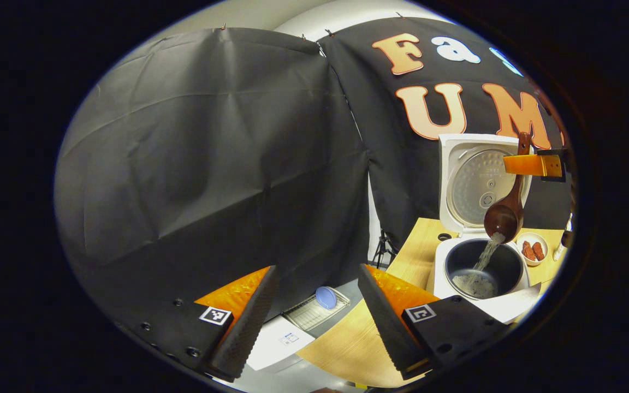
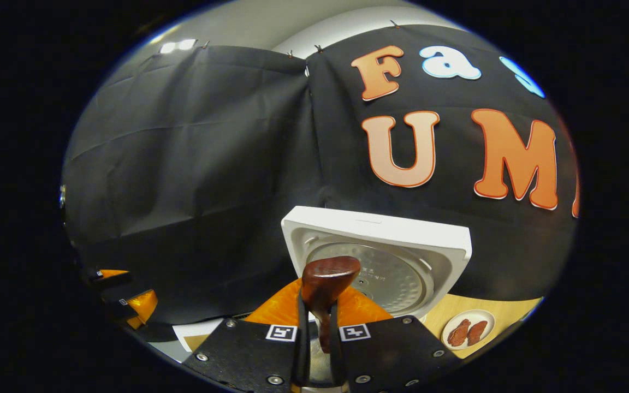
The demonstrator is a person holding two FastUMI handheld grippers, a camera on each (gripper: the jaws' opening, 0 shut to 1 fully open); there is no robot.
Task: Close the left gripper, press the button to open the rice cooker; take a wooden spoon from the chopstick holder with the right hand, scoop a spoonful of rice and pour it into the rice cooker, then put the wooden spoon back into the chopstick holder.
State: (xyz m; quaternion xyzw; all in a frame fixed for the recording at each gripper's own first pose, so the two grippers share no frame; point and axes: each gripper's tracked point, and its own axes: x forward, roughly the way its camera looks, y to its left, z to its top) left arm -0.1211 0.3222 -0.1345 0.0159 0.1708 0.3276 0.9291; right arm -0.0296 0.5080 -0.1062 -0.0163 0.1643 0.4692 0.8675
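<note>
The white rice cooker [image 1: 441,262] stands open on the wooden table, its lid [image 1: 478,180] upright. A brown wooden spoon [image 1: 505,215] hangs bowl-down over the dark inner pot [image 1: 503,262], and rice [image 1: 486,255] streams from it onto a small heap in the pot. My right gripper [image 1: 535,165] is shut on the spoon's handle above the pot. In the right gripper view that gripper [image 2: 319,319] clamps the spoon handle [image 2: 328,278] in front of the lid [image 2: 391,245]. My left gripper [image 1: 314,322] is open and empty, well left of the cooker.
A small white dish [image 1: 532,249] with reddish-brown pieces sits right of the cooker, and the same dish [image 2: 467,330] appears in the right gripper view. Below the table's left edge lie a wire rack with a blue disc [image 1: 325,297] and a white box [image 1: 279,344]. The left gripper [image 2: 129,303] is far left.
</note>
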